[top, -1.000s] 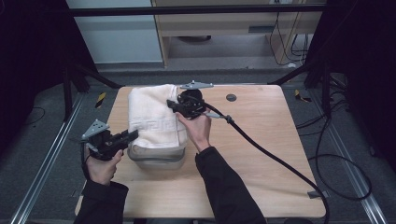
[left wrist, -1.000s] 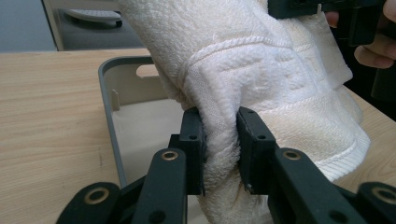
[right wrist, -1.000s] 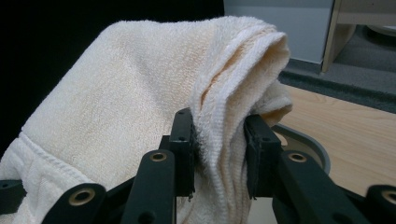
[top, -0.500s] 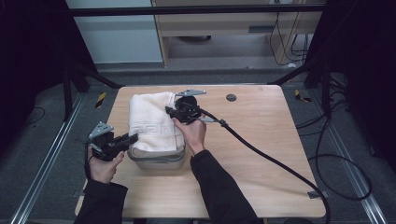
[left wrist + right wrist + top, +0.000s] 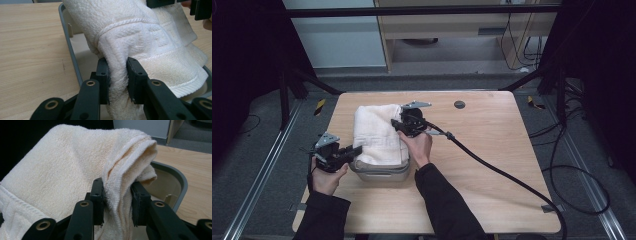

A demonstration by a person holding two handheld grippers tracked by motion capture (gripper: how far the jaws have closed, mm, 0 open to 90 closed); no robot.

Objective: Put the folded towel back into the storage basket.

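High view: a cream towel (image 5: 376, 134) lies draped over a grey bin (image 5: 382, 172) on the wooden worktop (image 5: 492, 150). The left claw (image 5: 354, 150) meets the towel at its near-left edge, while the right claw (image 5: 396, 125) bites in at the towel's right side, farther up. The two holds sit unevenly along the cloth. Lifted like this, the towel would likely hang skewed and its loose far end could drag on the bin rim, shifting or tipping the bin.

Left gripper view: the left claw (image 5: 117, 75) is clamped on a thick bunched fold of the towel (image 5: 150, 45), the pile squeezed between both jaws. The grey rim of the bin (image 5: 72, 52) runs just to the left of the jaws, with the bin's floor below them. The pinch looks deep, so slipping seems unlikely here; the bigger worry, as I judge it, is that several layers are caught at once, so the cloth may come up as a wad instead of spreading.

Right gripper view: the right claw (image 5: 117, 192) is closed on a folded edge of the towel (image 5: 62, 170), but the jaws stand wider and the fold passes between them more loosely. The bin (image 5: 181, 180) curves off to the right of the jaws. A pull away from the left claw could draw this fold out, dropping that side back into the bin.
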